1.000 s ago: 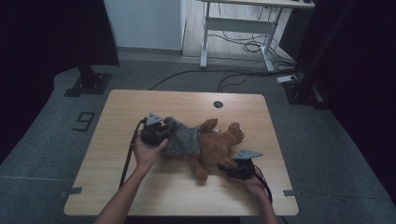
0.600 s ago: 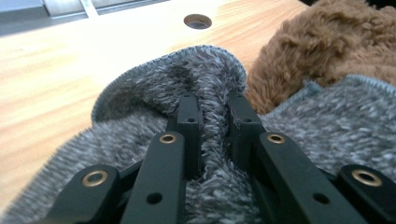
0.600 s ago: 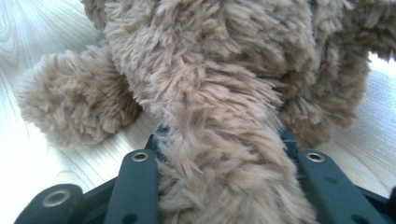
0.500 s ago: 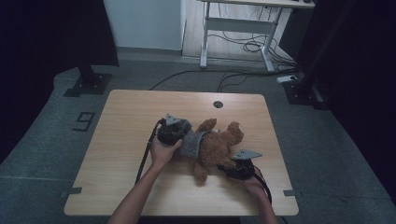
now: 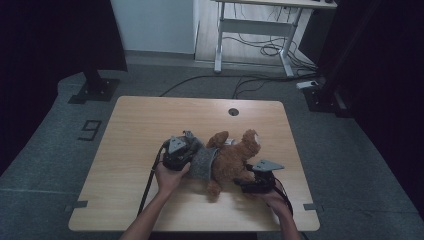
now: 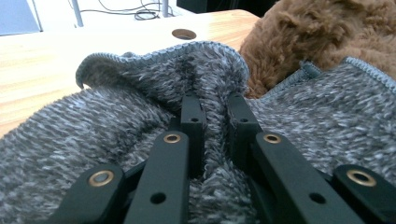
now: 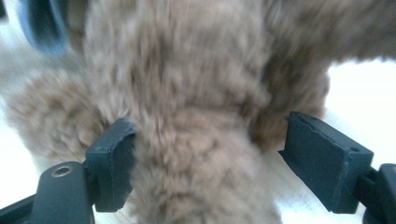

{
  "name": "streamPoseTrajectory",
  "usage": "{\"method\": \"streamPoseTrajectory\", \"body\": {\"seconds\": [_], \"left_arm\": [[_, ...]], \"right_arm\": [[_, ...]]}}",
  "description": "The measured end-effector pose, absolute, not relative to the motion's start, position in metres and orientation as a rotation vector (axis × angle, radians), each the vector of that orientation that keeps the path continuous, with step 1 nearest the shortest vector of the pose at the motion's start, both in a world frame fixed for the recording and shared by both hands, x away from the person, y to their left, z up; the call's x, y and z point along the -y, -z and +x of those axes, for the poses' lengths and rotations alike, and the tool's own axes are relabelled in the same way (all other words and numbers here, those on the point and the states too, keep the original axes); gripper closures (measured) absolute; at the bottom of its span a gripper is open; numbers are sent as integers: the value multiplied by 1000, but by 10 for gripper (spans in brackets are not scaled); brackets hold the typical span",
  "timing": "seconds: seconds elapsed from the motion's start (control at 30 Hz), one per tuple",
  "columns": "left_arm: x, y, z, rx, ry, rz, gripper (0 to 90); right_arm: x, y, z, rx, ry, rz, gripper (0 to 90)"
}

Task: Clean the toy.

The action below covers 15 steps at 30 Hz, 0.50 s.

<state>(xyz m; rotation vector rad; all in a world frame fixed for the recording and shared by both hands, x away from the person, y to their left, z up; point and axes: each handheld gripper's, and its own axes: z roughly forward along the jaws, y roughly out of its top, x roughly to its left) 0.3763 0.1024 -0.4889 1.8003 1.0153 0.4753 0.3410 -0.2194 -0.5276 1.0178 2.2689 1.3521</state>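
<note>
A brown teddy bear lies on the wooden table with a grey knitted garment over its left part. My left gripper is shut on a fold of that grey garment, which bunches up between its jaws; brown fur of the bear shows behind it. My right gripper is at the bear's near side. Its jaws have just been opening and stand open around a furry limb. The left pad brushes the fur and the right pad is apart from it.
A round cable hole sits near the table's far edge. Bare tabletop lies to the left and behind the bear. On the floor beyond the table are a desk frame and cables.
My left gripper has moved right toward the bear and then lower, drawing the grey garment with it. The right hand has stayed in place beside the bear.
</note>
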Motion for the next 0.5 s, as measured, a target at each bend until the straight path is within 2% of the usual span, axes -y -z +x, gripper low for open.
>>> {"method": "streamPoseTrajectory", "body": {"seconds": [0.13, 0.37, 0.43, 0.5], "left_arm": [[-103, 490, 370, -1004, -473, 1793, 803], [-109, 492, 364, -1009, -443, 1771, 803], [-109, 492, 364, -1008, -436, 1771, 802], [-110, 492, 364, -1006, -432, 1774, 803]], "right_arm": [[224, 515, 343, -2176, -1496, 1087, 186], [199, 522, 365, -2242, -1433, 1138, 19], [198, 524, 370, -2273, -1419, 1153, 40], [199, 525, 372, -2299, -1425, 1143, 115]]}}
